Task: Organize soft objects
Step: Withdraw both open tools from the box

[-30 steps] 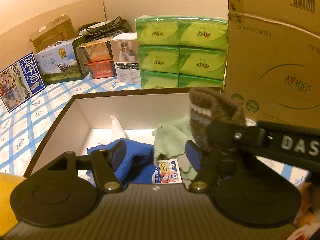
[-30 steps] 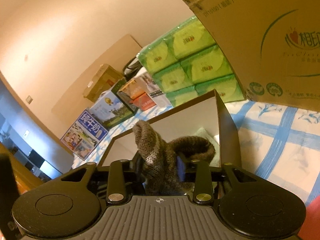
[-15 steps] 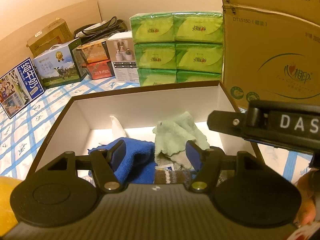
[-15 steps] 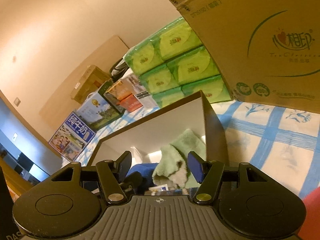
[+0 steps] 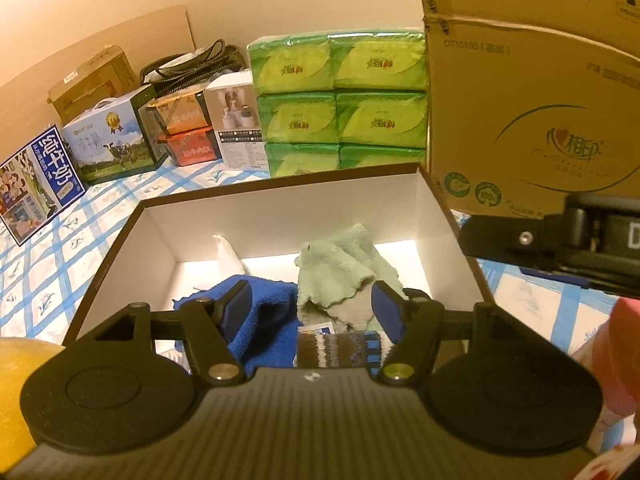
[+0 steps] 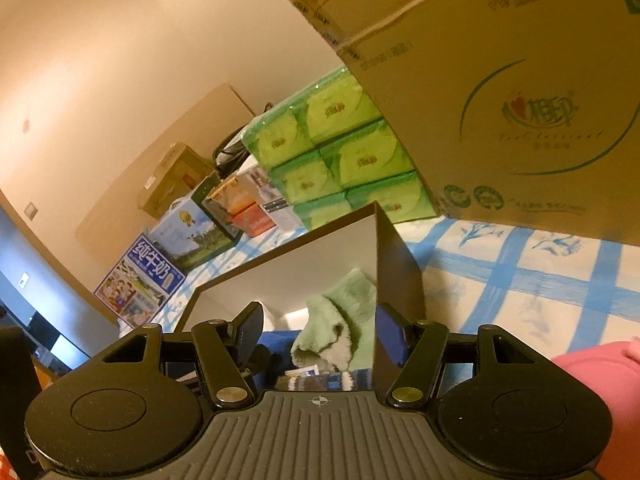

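Striped sock point(image 5: 338, 350) lies in the box point(image 5: 448, 216), apparently just released; right gripper point(image 6: 318, 334) and left gripper point(image 5: 312, 312) both gape empty.

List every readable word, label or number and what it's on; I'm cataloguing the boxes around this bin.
"纯牛奶": blue milk carton.
"心相印": big cardboard box, which also bears "DT15150" and a barcode with digits too small to read.
"D": right gripper, rest cut off.
Green tissue packs, white box, card in bin: too blurred to read.
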Tool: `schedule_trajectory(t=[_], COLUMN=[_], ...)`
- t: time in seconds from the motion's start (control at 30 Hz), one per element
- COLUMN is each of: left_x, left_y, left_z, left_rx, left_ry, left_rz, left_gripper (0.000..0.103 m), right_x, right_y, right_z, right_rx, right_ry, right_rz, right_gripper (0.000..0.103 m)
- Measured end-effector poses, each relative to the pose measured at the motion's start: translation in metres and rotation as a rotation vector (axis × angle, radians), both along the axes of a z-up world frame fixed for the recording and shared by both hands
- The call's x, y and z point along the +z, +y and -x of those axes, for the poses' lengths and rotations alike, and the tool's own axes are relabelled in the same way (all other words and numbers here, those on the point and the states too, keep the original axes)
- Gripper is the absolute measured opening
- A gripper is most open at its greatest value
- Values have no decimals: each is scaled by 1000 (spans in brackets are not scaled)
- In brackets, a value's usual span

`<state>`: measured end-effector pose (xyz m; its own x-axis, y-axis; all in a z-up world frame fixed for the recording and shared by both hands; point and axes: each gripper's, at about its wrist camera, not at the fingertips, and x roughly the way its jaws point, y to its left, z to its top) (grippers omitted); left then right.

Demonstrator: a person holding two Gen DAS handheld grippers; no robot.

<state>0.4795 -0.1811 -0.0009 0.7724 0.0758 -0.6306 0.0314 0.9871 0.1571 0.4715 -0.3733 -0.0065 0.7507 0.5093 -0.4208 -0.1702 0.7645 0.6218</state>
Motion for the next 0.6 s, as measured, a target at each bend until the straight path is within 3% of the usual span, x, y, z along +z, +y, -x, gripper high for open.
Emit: schedule_trajectory(t=[0.6], left_x=[38], left_y=[-9], left_z=[82], left_rx=[-91], left_ry=[-34], left_rz=[6], left_gripper=[64], right_x=[39], right_y=[-27], right_z=[88], right_rx=[-48], right_ry=[-32], right_rz=[-39], right_gripper=[62])
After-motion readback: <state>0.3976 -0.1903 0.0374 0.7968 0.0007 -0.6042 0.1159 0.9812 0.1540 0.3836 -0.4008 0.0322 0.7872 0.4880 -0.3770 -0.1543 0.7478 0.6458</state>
